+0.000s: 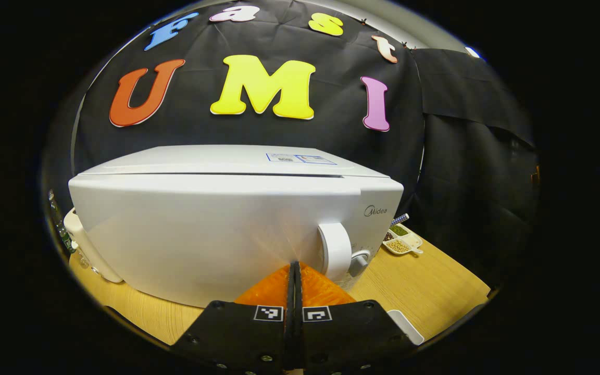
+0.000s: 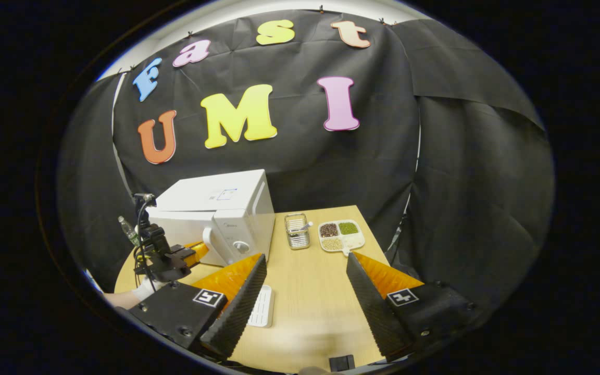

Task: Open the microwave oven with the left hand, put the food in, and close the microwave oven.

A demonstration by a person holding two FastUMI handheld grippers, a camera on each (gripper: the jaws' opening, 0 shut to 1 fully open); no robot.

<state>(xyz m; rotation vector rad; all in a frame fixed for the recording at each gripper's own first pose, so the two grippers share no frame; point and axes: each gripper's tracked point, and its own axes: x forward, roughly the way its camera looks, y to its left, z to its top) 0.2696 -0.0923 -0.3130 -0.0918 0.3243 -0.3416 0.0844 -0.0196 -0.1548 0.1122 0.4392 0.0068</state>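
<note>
The microwave oven (image 1: 216,229) stands closed on the worktop (image 1: 425,281), directly ahead of the left claw (image 1: 295,268), whose fingers are pressed together near its handle (image 1: 334,250). The right claw (image 2: 305,260) hangs spread apart, well right of it.

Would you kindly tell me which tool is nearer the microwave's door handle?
Left. The left tool sits shut just before the handle; the right tool hangs open farther back over the table.
</note>
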